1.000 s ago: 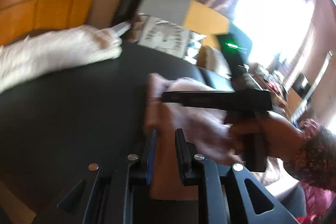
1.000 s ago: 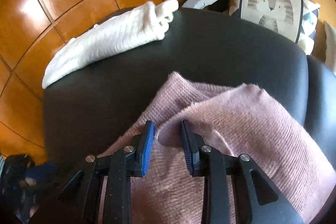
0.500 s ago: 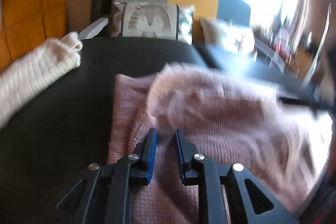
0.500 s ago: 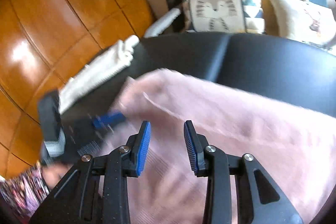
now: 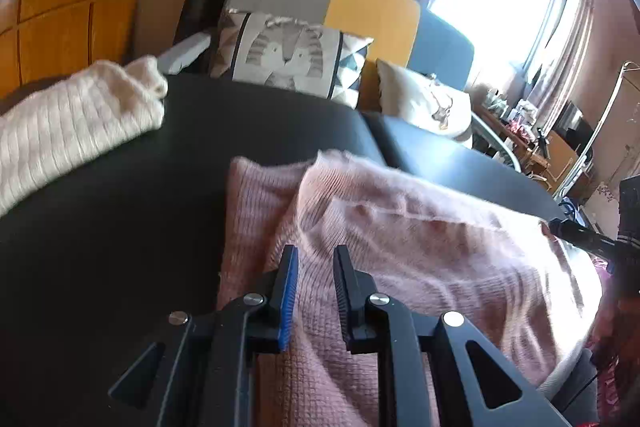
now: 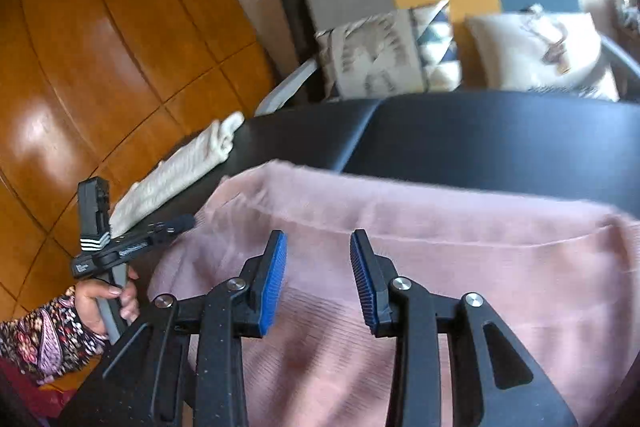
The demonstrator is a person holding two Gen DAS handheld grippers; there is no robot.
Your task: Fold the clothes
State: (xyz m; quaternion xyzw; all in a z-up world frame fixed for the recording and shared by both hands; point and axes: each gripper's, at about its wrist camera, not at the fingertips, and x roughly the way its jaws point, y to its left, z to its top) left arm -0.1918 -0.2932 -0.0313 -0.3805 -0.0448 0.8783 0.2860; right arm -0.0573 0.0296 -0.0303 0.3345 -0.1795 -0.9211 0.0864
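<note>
Right wrist | pink sweater [image 6: 460,267] long axis apparently left-right | folded

— The pink sweater [image 6: 440,267]?
— Soft fuzzy knit, finely ribbed. The cream sweater [image 5: 68,123] at the bench's far left edge is chunkier ribbed knit.
— The bench [image 5: 120,211]?
— Smooth black padding with a dull sheen. The floor [image 6: 80,67] is glossy wood.
</note>
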